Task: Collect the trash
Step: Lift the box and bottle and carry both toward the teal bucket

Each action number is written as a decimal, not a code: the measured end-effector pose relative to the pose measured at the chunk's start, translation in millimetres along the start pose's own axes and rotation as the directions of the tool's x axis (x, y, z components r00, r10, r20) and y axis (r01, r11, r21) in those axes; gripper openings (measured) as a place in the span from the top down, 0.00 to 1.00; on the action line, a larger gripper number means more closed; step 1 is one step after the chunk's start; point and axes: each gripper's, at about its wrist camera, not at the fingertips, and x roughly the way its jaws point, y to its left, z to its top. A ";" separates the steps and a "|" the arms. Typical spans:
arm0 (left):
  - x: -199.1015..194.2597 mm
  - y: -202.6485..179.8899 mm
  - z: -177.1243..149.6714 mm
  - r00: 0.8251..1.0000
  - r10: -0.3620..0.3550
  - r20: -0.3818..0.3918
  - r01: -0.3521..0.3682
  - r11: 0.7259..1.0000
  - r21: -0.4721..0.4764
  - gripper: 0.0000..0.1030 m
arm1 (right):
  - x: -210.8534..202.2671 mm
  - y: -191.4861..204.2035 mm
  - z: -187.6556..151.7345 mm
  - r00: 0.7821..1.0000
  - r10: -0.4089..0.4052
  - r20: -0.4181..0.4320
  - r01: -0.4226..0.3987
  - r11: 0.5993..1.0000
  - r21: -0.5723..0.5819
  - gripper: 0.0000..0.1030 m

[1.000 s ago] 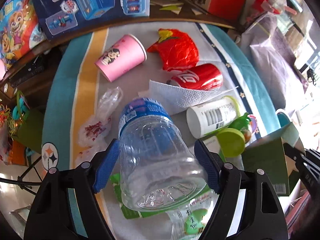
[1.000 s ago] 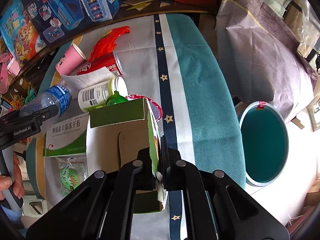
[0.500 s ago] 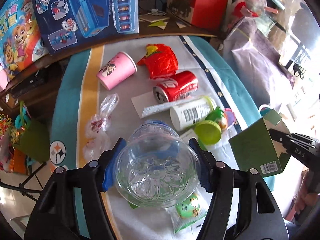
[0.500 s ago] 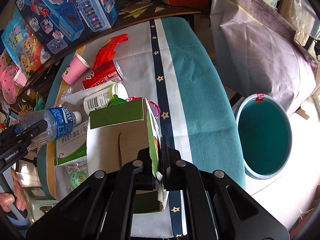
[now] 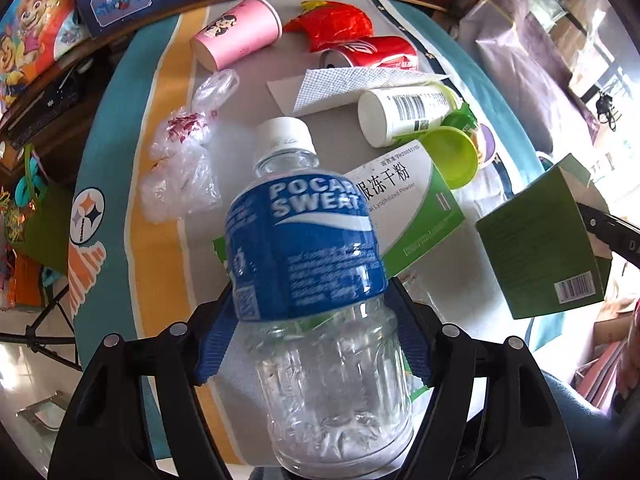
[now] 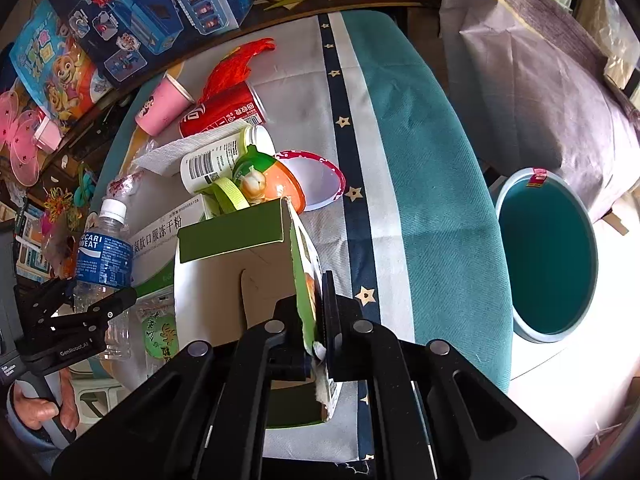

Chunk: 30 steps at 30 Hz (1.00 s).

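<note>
A clear plastic bottle (image 5: 308, 240) with a blue label and white cap sits between the blue pads of my left gripper (image 5: 312, 292), above the cluttered table. The pads touch both its sides while the jaws are opening slightly. From the right wrist, the bottle (image 6: 105, 256) and left gripper (image 6: 84, 300) show at far left. My right gripper (image 6: 320, 312) is shut on one wall of an open green carton (image 6: 240, 272), held over the table's near edge. The carton (image 5: 540, 240) also shows at right in the left wrist view.
A teal bin (image 6: 548, 256) stands on the floor right of the table. On the cloth lie a pink cup (image 5: 236, 36), red can (image 5: 372, 54), red wrapper (image 5: 332, 24), white bottle (image 5: 404, 114), tissue (image 5: 352, 84), plastic bag (image 5: 180, 168) and green-white box (image 5: 408, 208). Toy boxes line the back.
The bottle has tipped in the left gripper: earlier its base faced the camera, now its label and cap show. The left gripper has shifted across the table. The right gripper still holds the carton.
</note>
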 end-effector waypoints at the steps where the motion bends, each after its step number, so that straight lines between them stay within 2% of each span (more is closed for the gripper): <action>1: 0.0 0.9 -0.5 1.000 -0.002 0.001 0.002 1.000 0.006 0.31 | -0.5 0.3 0.3 1.000 -0.003 -0.001 0.003 1.000 -0.002 0.95; 4: -5.0 -3.7 -3.9 1.000 0.019 0.021 -0.019 0.999 0.034 0.33 | -2.3 0.3 -0.4 1.000 -0.012 0.005 0.012 1.000 -0.008 0.95; 8: -28.5 -12.4 -2.7 0.997 0.005 0.079 -0.008 0.999 0.044 0.34 | -13.3 -4.7 2.8 0.999 0.002 0.050 -0.003 1.000 0.014 0.96; 11: -49.0 -23.9 4.9 0.991 -0.018 0.133 0.009 0.997 0.070 0.34 | -30.4 -15.8 9.0 0.995 0.007 0.101 -0.011 0.999 0.041 0.96; 15: -60.8 -56.4 23.4 0.981 -0.090 0.173 0.068 0.989 0.129 0.34 | -53.3 -42.8 14.7 0.988 -0.011 0.157 -0.004 0.996 0.094 0.96; 19: -60.6 -115.3 44.1 0.968 -0.166 0.187 0.116 0.960 0.255 0.34 | -75.0 -87.8 14.0 0.976 -0.072 0.206 0.034 0.983 0.183 0.96; 22: -51.3 -159.6 57.7 0.963 -0.217 0.158 0.155 0.929 0.335 0.34 | -88.3 -131.7 7.0 0.964 -0.140 0.228 0.076 0.961 0.268 0.96; 25: -35.7 -205.4 69.2 0.959 -0.260 0.111 0.193 0.890 0.412 0.34 | -94.8 -178.8 -4.0 0.950 -0.212 0.228 0.118 0.924 0.364 0.96; 30: -6.4 -273.5 77.6 0.960 -0.280 0.033 0.225 0.832 0.506 0.34 | -89.6 -243.4 -22.2 0.938 -0.291 0.190 0.164 0.854 0.494 0.96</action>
